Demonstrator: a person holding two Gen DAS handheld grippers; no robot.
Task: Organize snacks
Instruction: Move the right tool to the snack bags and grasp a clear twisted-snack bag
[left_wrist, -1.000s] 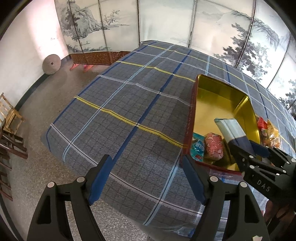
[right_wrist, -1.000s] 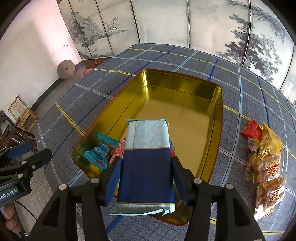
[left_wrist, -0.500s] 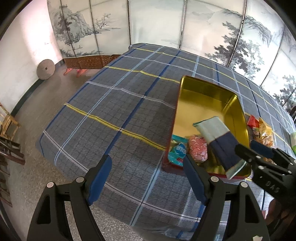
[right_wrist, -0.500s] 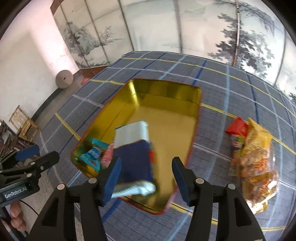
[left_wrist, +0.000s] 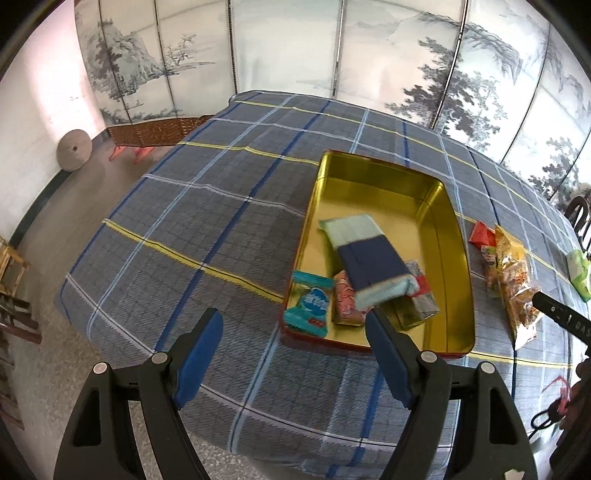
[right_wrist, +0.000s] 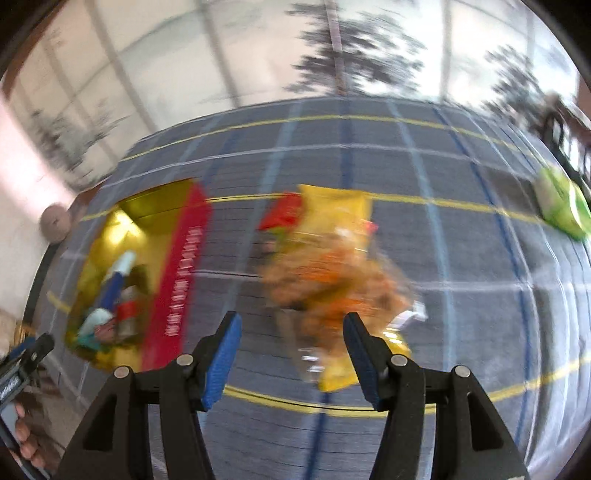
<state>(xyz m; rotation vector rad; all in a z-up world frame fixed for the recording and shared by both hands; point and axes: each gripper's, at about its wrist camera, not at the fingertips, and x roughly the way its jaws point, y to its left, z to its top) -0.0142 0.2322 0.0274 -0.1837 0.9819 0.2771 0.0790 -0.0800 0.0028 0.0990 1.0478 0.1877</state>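
Now that the blue-and-mint packet (left_wrist: 369, 258) is dropped in the gold tin (left_wrist: 448, 236) w/ other snacks, right hand-held gripper (right_wrist: 291, 345), jaws apart & empty, has swung over the yellow chip bag (right_wrist: 332, 266) on the desk (left_wrist: 207, 229), prob next. Left hand-held gripper (left_wrist: 295, 354) hangs apart, empty. Right view's badly blurred; green pack (right_wrist: 561, 203) unreadable.

Bright, even daylight thru the translucent painted screen panels (left_wrist: 288, 48) behind the table. Left wrist view mostly sharp; slight blur on the blue-and-mint snack packet (left_wrist: 365, 258). Glare on the inner walls of the gold rectangular tin (left_wrist: 436, 218). Right wrist view heavily motion-smeared: yellow-orange snack bag (right_wrist: 332, 273) and plaid blue-grey tablecloth (right_wrist: 461, 258) streaked. Strong fisheye bending, dark vignette at corners. Shadows soft.
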